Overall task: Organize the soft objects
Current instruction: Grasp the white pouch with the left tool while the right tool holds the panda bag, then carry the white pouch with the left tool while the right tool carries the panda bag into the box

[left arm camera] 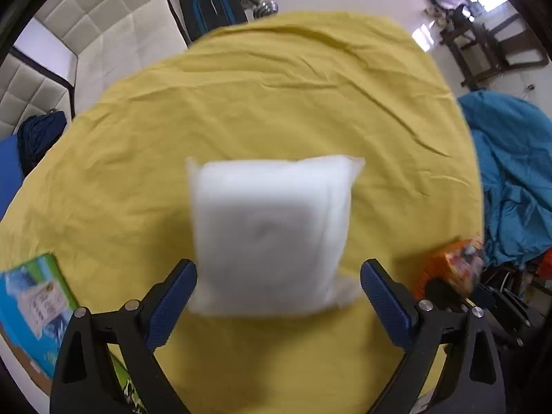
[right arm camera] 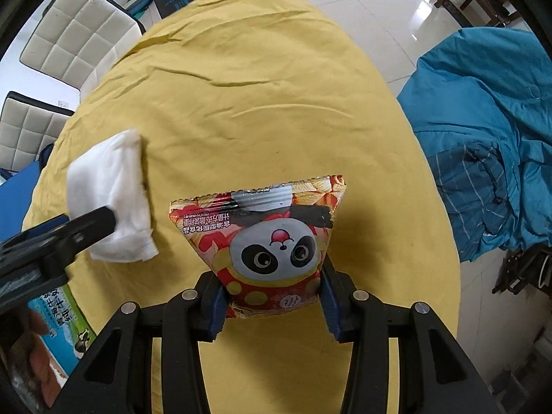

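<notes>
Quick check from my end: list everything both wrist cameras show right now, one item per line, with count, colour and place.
Tablecloth: one, yellow, wrinkled, covering the round table.
White soft pack: one, white, between the left hand-held gripper's fingers.
Panda snack bag: one, red and yellow, pinched by the right hand-held gripper.
Carton: one, blue and green, at the table's near left edge.
Padded chairs: two, cream with black frames, beyond the table on the left.
Blue cloth pile: one, teal, right of the table.
Dumbbells: a pair, metallic, on the floor beyond the table.
Left hand-held gripper: one, black with blue pads; whether it presses the pack is unclear.
Right hand-held gripper: one, black with blue pads, shut on the bag.
</notes>
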The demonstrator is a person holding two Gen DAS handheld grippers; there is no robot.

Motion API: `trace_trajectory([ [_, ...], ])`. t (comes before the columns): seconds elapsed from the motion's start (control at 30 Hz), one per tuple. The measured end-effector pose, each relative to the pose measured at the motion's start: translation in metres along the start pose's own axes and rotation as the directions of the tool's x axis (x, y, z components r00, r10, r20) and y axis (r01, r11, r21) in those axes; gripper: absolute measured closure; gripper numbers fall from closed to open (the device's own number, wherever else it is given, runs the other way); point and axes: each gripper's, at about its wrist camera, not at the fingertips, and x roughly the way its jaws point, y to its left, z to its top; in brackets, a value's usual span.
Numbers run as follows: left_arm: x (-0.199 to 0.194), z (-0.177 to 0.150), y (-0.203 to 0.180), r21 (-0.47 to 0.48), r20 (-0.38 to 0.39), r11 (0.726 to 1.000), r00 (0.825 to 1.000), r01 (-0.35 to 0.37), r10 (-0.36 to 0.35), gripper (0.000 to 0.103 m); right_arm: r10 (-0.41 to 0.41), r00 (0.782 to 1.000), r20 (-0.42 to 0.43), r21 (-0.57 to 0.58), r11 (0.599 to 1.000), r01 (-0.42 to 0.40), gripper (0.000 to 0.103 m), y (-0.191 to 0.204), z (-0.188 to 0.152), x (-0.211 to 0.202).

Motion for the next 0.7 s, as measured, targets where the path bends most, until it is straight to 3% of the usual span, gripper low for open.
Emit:
trace_trajectory([
  [0.1,0.018,0.009,-0.002,0.007,-0.028,1.000,0.999,-0.017,0.018,0.009,-0.001,1.000,-0.018,0.003,1.000,0.001,0.055,-0.004,0.005,0.008],
  [0.17,0.025,0.009,0.002,-0.005,-0.033,1.000,0.999,-0.021,0.021,0.021,-0.001,1.000,-0.028,0.001,1.000,0.001,0.055,-0.004,0.005,0.012],
  [0.37,0.016,-0.014,0.016,-0.022,0.009,1.000,1.000,-0.002,0.002,0.028,0.025,0.998,-0.053,-0.031,0.999,-0.027,0.055,-0.001,-0.002,0.014],
  [0.53,0.012,-0.072,0.032,-0.034,0.022,0.999,0.999,-0.028,0.029,0.029,0.055,0.992,-0.111,-0.123,0.990,-0.068,0.055,0.015,-0.023,0.018],
  [0.7,0.021,-0.145,0.060,-0.127,-0.006,0.992,1.000,-0.028,0.027,0.029,0.024,0.986,-0.163,-0.232,0.971,-0.062,0.055,0.039,-0.061,0.030],
])
